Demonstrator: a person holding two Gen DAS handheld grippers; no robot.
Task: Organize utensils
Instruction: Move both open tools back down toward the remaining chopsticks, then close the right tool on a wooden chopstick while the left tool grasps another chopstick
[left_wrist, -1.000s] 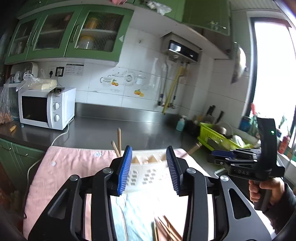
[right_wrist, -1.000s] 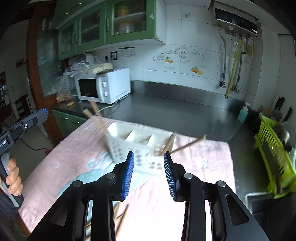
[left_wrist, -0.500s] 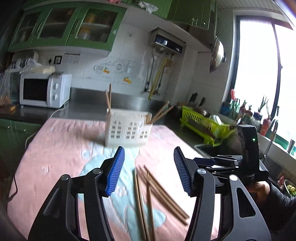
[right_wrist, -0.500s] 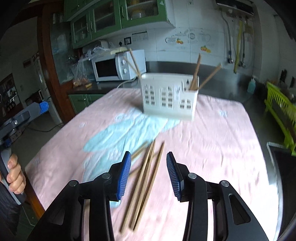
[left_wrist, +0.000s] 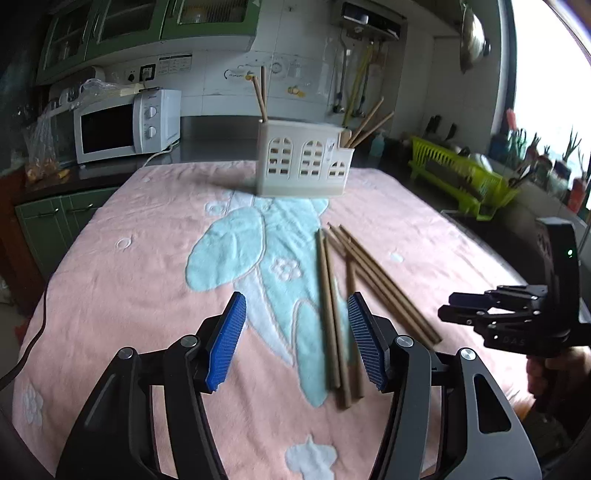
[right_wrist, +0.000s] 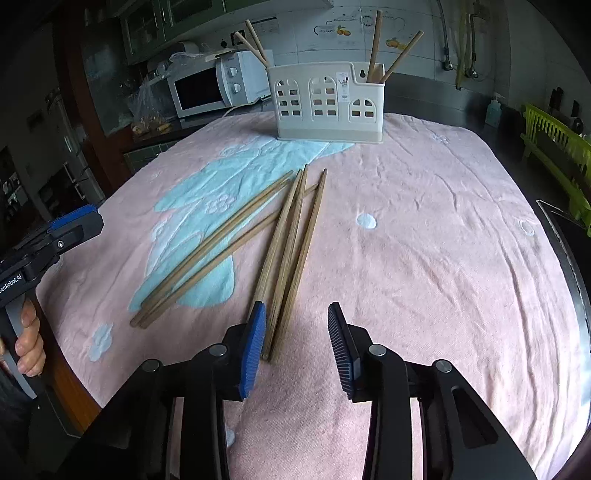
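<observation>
While both grippers, left gripper (left_wrist: 295, 341) and right gripper (right_wrist: 295, 349), hover apart and empty (the right closing), chopsticks (right_wrist: 284, 251) lie mid-surface.

Daylight glare from window (left_wrist: 554, 92), dim cabinets, fisheye-bent dark edges, slight blur

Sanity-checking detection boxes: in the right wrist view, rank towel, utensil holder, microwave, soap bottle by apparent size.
1. pink towel, fills most of the frame
2. white utensil holder
3. microwave, close to the holder in apparent size and farther from the camera, so 2 versus 3 is unsure
4. soap bottle, smallest
</observation>
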